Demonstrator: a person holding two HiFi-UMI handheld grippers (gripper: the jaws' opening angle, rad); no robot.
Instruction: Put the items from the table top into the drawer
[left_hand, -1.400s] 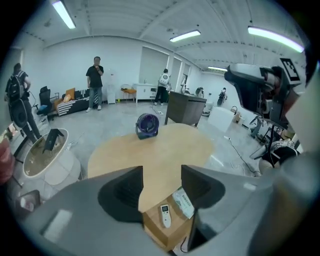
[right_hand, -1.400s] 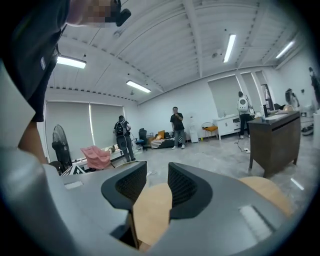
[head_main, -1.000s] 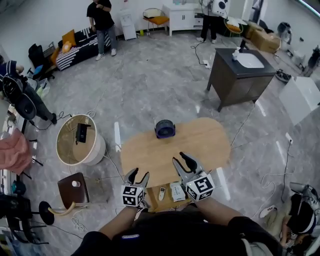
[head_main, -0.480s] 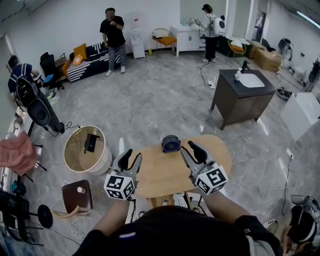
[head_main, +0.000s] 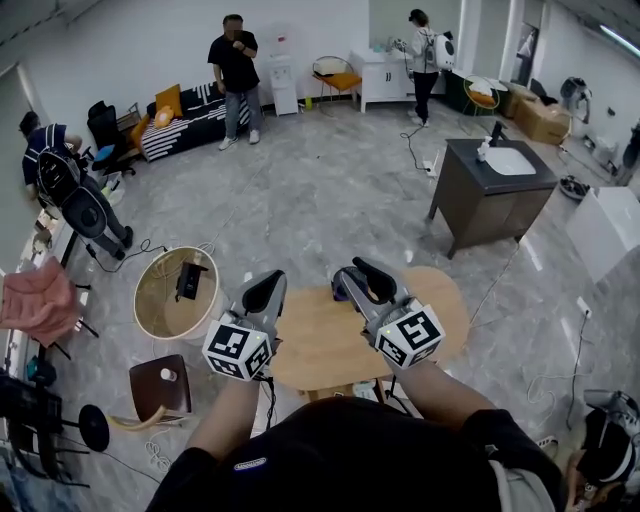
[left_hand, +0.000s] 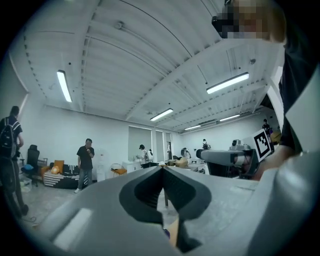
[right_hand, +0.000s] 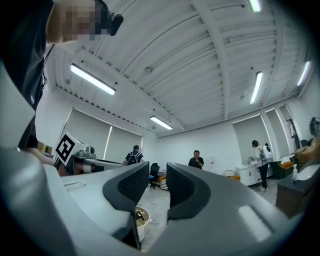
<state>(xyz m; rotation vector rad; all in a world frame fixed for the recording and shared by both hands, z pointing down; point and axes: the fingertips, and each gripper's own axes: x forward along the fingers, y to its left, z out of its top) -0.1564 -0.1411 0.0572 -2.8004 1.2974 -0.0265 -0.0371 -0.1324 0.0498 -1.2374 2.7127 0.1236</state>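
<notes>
Head view, looking steeply down: an oval wooden table (head_main: 320, 350) stands on a grey floor in a large room. Two hand-held grippers hang above it, each with a marker cube at its back. The left gripper (head_main: 262, 290) is over the table's left edge, its jaws together. The right gripper (head_main: 350, 272) is over the far edge. A dark round item (head_main: 339, 292) sits at the table's far edge, just beside and partly hidden by the right gripper's jaws, not touched by either. A round white tub (head_main: 175, 292) stands on the floor to the left and a dark sink cabinet (head_main: 495, 195) farther right. Left gripper view: the left gripper (left_hand: 162, 170) points level across the room, its jaws meeting at the tips with nothing between them; the right gripper (left_hand: 225, 157) shows at the right. Right gripper view: the right gripper (right_hand: 157, 180) has a narrow gap between its jaws, which have just been closing, and nothing is in the gap; the tub (right_hand: 140, 217) shows low between them.
</notes>
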